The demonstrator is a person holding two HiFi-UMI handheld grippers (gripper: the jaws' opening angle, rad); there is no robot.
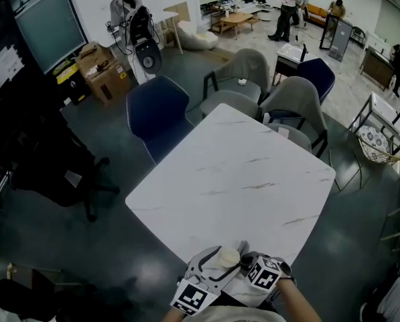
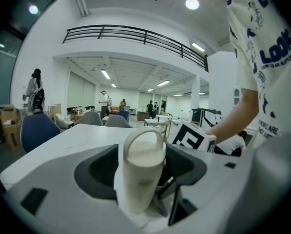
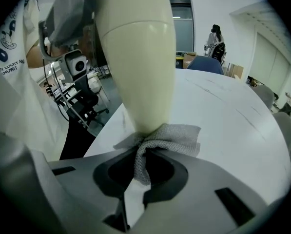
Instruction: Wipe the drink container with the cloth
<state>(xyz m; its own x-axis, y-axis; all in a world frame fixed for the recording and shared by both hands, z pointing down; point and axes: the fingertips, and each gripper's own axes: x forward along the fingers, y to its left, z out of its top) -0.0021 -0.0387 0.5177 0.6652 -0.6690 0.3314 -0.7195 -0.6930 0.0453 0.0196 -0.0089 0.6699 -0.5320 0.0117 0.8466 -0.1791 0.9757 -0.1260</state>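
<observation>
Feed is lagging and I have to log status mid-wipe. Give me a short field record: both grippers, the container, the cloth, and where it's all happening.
left gripper: shut on the drink container, jaws on its body
right gripper: shut on the cloth, bunched between the jaws
drink container: cream, loop handle on top, held up
cloth: grey, touching one end of the drink container
location: over the near corner of the white table
</observation>
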